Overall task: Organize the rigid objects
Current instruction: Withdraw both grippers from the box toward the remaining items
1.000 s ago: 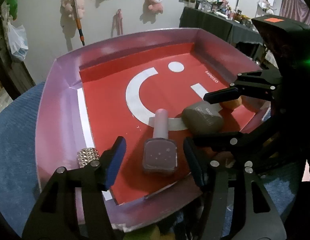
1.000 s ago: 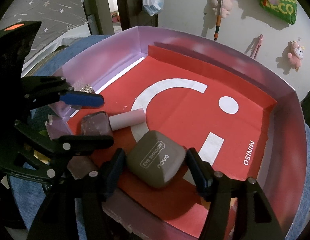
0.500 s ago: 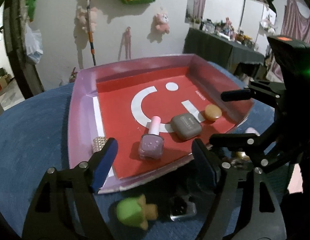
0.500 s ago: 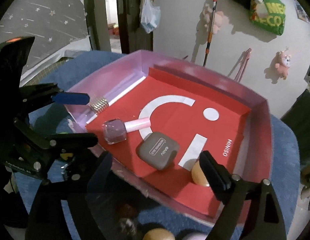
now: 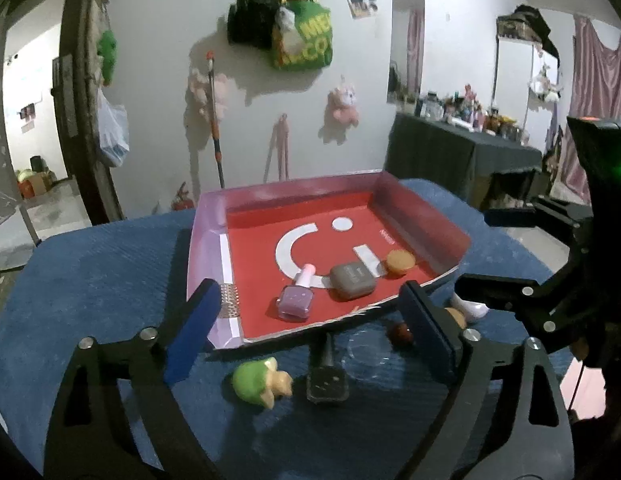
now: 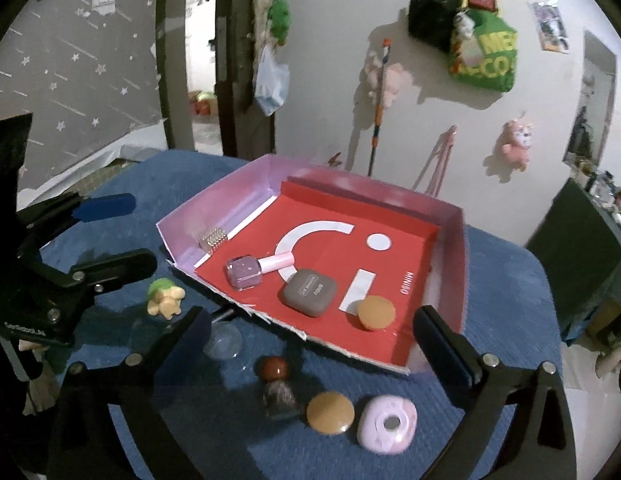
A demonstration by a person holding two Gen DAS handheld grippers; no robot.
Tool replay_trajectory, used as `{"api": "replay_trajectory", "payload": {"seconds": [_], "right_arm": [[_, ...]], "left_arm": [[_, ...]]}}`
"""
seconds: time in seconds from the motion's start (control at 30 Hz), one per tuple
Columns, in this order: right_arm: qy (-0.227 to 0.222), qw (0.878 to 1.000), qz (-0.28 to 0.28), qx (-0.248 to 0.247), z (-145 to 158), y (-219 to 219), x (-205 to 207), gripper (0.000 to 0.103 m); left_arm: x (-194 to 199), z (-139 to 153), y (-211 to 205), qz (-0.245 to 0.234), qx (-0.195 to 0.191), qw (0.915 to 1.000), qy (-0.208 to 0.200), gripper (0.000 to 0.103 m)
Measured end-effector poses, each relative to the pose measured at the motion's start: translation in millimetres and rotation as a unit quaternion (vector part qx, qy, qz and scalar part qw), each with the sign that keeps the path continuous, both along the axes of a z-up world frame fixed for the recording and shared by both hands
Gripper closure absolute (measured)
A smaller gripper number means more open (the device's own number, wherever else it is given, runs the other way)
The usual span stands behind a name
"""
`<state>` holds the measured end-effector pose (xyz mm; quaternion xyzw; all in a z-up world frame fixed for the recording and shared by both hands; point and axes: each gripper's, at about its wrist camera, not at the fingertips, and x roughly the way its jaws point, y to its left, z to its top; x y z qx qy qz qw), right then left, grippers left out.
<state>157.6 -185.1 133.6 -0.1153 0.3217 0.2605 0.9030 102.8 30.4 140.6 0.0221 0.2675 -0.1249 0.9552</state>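
A red and pink tray (image 5: 426, 216) (image 6: 450, 216) sits on the blue table. In it lie a purple nail polish bottle (image 5: 296, 298) (image 6: 246, 272), a grey eye shadow case (image 5: 352, 280) (image 6: 308, 292), a tan round disc (image 5: 399, 262) (image 6: 376, 312) and a silver studded piece (image 5: 229, 306) (image 6: 212, 236). My left gripper (image 5: 310, 332) is open and empty, in front of the tray. My right gripper (image 6: 314, 344) is open and empty, above loose items at the tray's near edge.
On the table before the tray lie a green toy (image 5: 256, 380) (image 6: 164, 296), a black-handled brush (image 5: 326, 376), a clear dome (image 6: 222, 340), a brown-capped bottle (image 6: 276, 380), a tan disc (image 6: 330, 412) and a pink case (image 6: 386, 426).
Both grippers have pulled back and up from the tray, leaving the nail polish bottle and eye shadow case lying in it. The loose items in front have come into view.
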Motion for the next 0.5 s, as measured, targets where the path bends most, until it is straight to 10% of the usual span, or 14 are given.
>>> {"api": "replay_trajectory", "payload": {"seconds": [0.5], "right_arm": [[-0.060,0.994,-0.083,0.047,-7.1,-33.2,-90.5,0.000]], "left_arm": [[-71.4,-24.9,-17.9,0.046,-0.016,0.9980,-0.040,0.009]]}}
